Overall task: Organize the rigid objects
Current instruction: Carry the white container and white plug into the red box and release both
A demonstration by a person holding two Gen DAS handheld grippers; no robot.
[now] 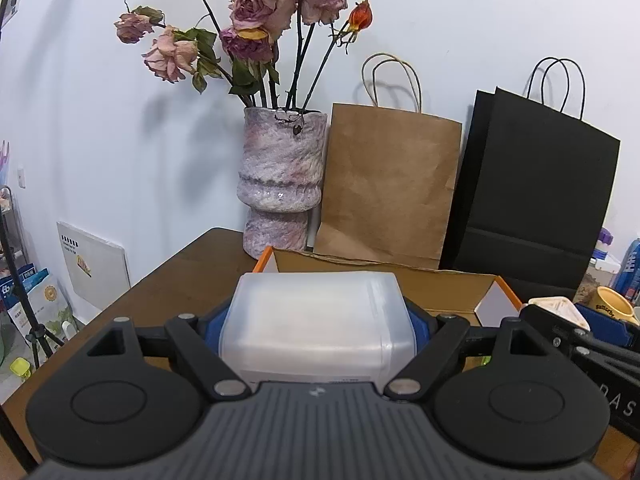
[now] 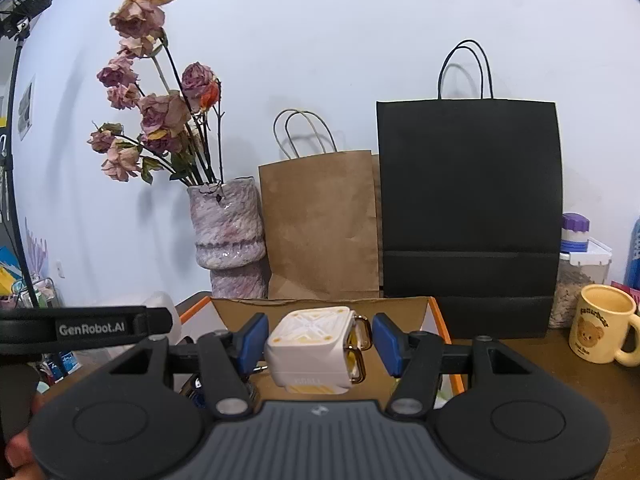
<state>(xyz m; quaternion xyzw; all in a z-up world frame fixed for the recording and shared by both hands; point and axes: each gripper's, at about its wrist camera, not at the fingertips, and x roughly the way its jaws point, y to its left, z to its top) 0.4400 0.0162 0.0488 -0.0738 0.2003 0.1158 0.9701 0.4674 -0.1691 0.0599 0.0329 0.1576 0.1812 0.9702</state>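
Observation:
In the left wrist view my left gripper [image 1: 316,320] is shut on a frosted translucent plastic box [image 1: 316,316], held above the near edge of an open cardboard box with orange trim [image 1: 452,284]. In the right wrist view my right gripper [image 2: 320,340] holds a white and yellow cube-shaped gadget with gold loops [image 2: 316,344] over the same cardboard box [image 2: 400,306]. The left blue pad touches the cube. The right blue pad meets the gold loops. The right gripper also shows at the left wrist view's right edge [image 1: 560,320].
On the brown table [image 1: 168,280] against the wall stand a pink vase of dried roses [image 1: 280,184], a brown paper bag [image 1: 388,184] and a black paper bag [image 1: 536,184]. A yellow bear mug [image 2: 600,328] and jars [image 2: 576,256] sit at the right.

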